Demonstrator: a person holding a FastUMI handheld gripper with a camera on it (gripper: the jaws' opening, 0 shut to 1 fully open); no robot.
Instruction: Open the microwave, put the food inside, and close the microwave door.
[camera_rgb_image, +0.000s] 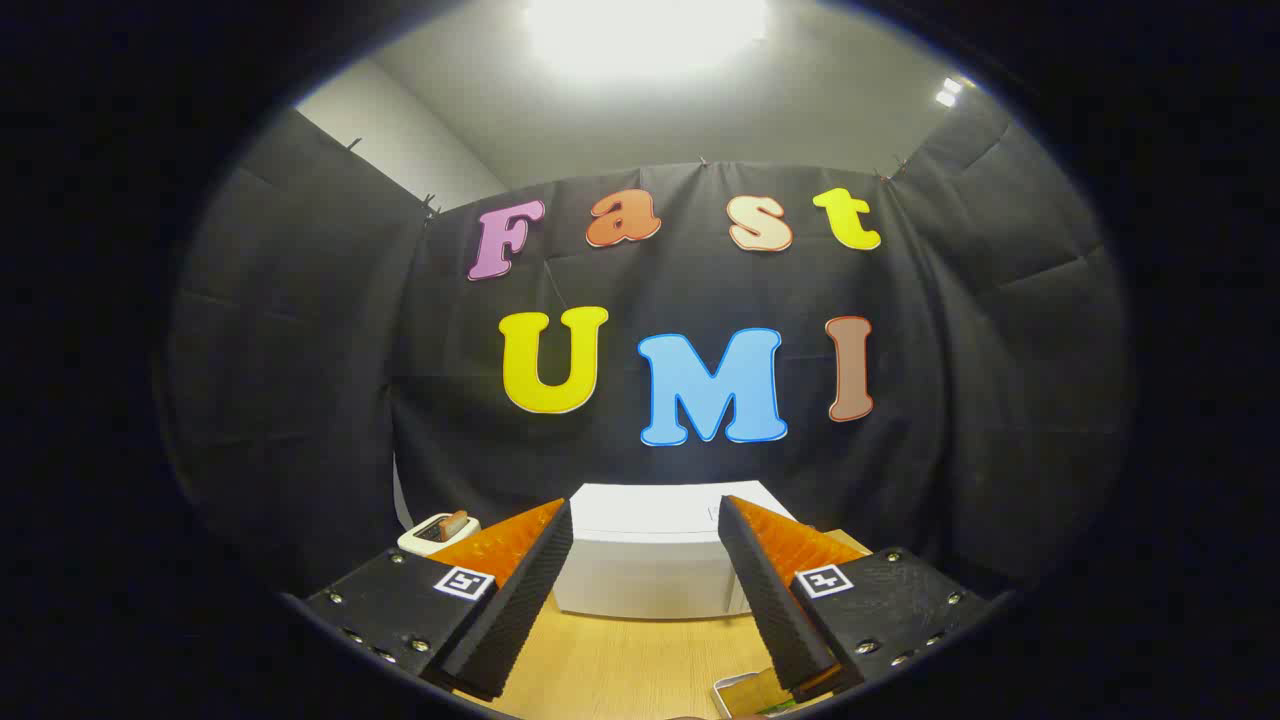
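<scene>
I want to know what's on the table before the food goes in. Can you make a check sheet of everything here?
Surface: wooden table, bare between the fingers.
Job's things: white microwave beyond the fingers, door side not readable; food tray partly seen near the right finger.
Clutter: white toaster holding bread, left of the microwave.
Grippers: gripper open, holding nothing.
Cables: nothing seen.
Surroundings: black cloth wall, ceiling light.

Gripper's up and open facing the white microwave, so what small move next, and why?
Probably ease forward and down toward the white box-shaped microwave: its door looks closed, and the open gripper holds nothing, with the microwave beyond its fingers on the wooden table.
</scene>
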